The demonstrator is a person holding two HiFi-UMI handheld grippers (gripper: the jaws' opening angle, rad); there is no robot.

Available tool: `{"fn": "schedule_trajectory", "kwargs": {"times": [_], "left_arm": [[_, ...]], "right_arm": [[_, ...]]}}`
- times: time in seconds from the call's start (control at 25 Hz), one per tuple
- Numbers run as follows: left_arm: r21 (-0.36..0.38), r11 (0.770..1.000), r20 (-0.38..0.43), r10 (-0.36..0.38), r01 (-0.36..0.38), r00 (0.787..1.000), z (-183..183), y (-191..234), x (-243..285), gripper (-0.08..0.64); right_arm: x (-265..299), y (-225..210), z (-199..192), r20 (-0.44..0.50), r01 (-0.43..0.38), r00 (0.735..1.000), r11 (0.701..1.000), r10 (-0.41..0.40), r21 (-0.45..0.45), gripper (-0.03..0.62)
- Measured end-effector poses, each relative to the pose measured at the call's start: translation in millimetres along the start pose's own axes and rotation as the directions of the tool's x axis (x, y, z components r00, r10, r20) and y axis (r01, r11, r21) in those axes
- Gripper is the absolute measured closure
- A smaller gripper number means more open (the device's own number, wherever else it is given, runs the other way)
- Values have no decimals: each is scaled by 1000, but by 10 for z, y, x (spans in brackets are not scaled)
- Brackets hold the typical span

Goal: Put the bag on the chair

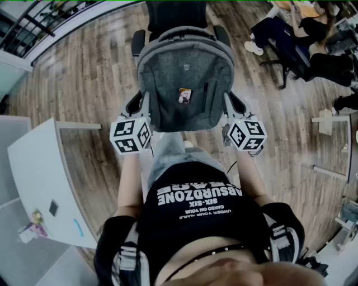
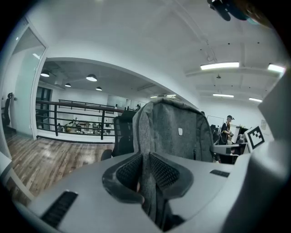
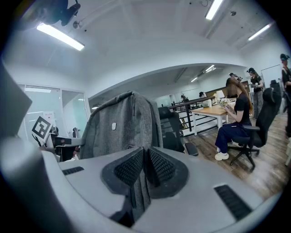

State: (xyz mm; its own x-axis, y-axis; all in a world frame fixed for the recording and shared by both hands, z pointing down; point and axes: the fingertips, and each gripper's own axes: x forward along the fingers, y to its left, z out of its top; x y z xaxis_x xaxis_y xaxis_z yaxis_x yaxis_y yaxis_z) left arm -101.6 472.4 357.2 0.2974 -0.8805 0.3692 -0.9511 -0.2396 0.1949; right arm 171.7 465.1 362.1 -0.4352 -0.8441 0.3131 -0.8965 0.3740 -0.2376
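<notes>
A grey backpack (image 1: 184,78) hangs upright between my two grippers, in front of a black office chair (image 1: 176,17). My left gripper (image 1: 144,109) is shut on the bag's left edge, and grey fabric (image 2: 146,182) runs between its ribbed pads. My right gripper (image 1: 228,109) is shut on the bag's right edge, with fabric (image 3: 144,175) pinched between its pads. In both gripper views the bag (image 2: 175,132) (image 3: 120,125) rises just beyond the jaws, and the chair back (image 2: 123,134) (image 3: 170,129) shows behind it. The chair's seat is hidden by the bag.
A white desk (image 1: 45,179) stands at my left. Seated people on chairs (image 1: 291,39) are at the far right, and one sits by a wooden table (image 3: 211,111). A railing (image 2: 72,113) runs along the left. Wooden floor (image 1: 84,84) surrounds the chair.
</notes>
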Motion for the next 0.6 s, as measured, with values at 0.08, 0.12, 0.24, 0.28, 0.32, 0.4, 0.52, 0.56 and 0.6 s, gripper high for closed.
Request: {"fn": "schedule_trajectory", "kwargs": {"times": [0.08, 0.12, 0.24, 0.28, 0.32, 0.4, 0.52, 0.56, 0.6], "left_arm": [[-5, 1000, -8, -5, 5, 1000, 23, 36, 59, 494], [-6, 1000, -11, -8, 8, 1000, 36, 61, 99, 494], [-15, 1000, -22, -20, 20, 1000, 82, 190, 293, 492], [-20, 1000, -28, -24, 23, 999, 95, 242, 378, 492], [-24, 999, -35, -27, 26, 999, 105, 291, 469, 494], [-30, 999, -50, -31, 30, 998, 132, 376, 670, 494], [-36, 999, -64, -39, 37, 997, 195, 487, 970, 494], [-36, 999, -67, -43, 40, 997, 225, 528, 1059, 494], [-35, 998, -69, -46, 44, 997, 261, 577, 1141, 494]], "right_arm": [[68, -12, 21, -3, 6, 1000, 1000, -6, 3, 538], [114, -19, 32, -5, 10, 1000, 1000, -10, 5, 538], [332, -46, 68, -15, 19, 1000, 1000, -19, 7, 538], [425, -62, 77, -21, 23, 1000, 1000, -23, 9, 538], [518, -83, 82, -28, 28, 999, 1000, -27, 14, 538], [703, -146, 99, -40, 37, 999, 999, -36, 25, 538], [978, -253, 152, -56, 47, 997, 998, -45, 33, 538], [1069, -278, 180, -59, 51, 997, 998, -49, 33, 538], [1160, -292, 212, -60, 55, 997, 998, -52, 34, 538]]}}
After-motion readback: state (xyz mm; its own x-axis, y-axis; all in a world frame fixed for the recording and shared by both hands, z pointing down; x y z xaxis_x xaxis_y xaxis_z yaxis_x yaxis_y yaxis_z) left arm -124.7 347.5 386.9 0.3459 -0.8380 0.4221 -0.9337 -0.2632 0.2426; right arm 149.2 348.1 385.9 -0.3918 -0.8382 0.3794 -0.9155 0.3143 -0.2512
